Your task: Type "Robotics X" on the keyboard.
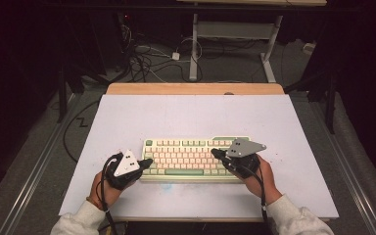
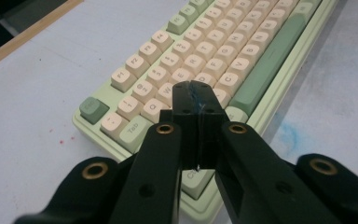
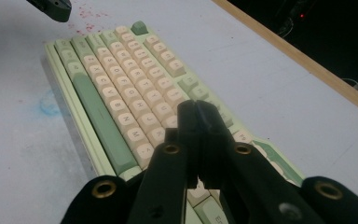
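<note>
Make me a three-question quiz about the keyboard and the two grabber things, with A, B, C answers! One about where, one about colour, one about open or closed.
1. Where is the left gripper?
A. At the keyboard's left end
B. On the floor
C. At the table's far edge

2. What colour is the long space bar?
A. Red
B. Green
C. Blue

3. How do the right gripper's jaws stand?
A. Wide open
B. Closed around a pen
C. Pressed together with nothing between

Answers:
1. A, since the high view shows its tips over the left end of the keyboard, which lies on the white table.
2. B, since the bar is the same dull green as the corner keys, while most keys are cream.
3. C, since the right gripper view shows the two black jaws touching along their length above the keys.
</note>
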{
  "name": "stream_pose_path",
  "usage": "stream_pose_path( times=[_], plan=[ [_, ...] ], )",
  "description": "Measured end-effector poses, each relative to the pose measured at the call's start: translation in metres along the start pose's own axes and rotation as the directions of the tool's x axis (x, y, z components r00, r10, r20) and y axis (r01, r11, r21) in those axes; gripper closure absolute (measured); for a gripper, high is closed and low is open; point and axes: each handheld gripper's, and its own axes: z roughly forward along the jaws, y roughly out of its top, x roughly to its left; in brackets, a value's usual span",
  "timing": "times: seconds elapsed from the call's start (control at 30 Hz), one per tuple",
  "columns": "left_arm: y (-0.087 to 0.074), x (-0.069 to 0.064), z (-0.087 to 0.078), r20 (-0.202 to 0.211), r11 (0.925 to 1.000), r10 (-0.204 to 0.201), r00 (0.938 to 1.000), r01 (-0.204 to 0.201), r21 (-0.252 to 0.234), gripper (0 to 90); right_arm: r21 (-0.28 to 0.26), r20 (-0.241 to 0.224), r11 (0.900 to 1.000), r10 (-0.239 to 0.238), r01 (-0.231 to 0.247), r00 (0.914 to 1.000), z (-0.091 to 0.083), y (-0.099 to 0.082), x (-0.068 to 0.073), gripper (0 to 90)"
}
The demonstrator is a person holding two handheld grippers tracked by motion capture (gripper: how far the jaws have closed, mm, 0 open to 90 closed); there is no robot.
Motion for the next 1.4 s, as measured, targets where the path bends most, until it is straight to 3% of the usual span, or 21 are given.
stream_pose_path(
  times=[0.5,0.87,1.17,1.4],
  plan=[
    [0.017,0.001,0.014,0.023,1.0,-0.003,0.9997,0.003,0.001,87.3,-0.012,0.012,0.9999,-0.004,0.005,0.9999,-0.019,-0.006,-0.001,89.8],
    [0.033,-0.001,0.034,0.054,0.9986,0.005,0.9985,-0.007,0.052,87.4,-0.001,0.014,1.0,0.001,-0.001,0.9999,-0.026,-0.01,-0.002,89.9],
    [0.048,-0.005,0.057,0.088,0.9937,0.033,0.9956,-0.042,0.104,87.3,0.01,0.01,0.9999,0.008,-0.009,0.9999,-0.029,-0.014,-0.001,89.9],
    [0.054,-0.001,0.069,0.099,0.9902,0.03,0.9946,-0.043,0.133,87.3,0.022,0.0,0.9998,0.003,-0.003,1.0,-0.026,-0.015,0.001,89.9]
  ],
)
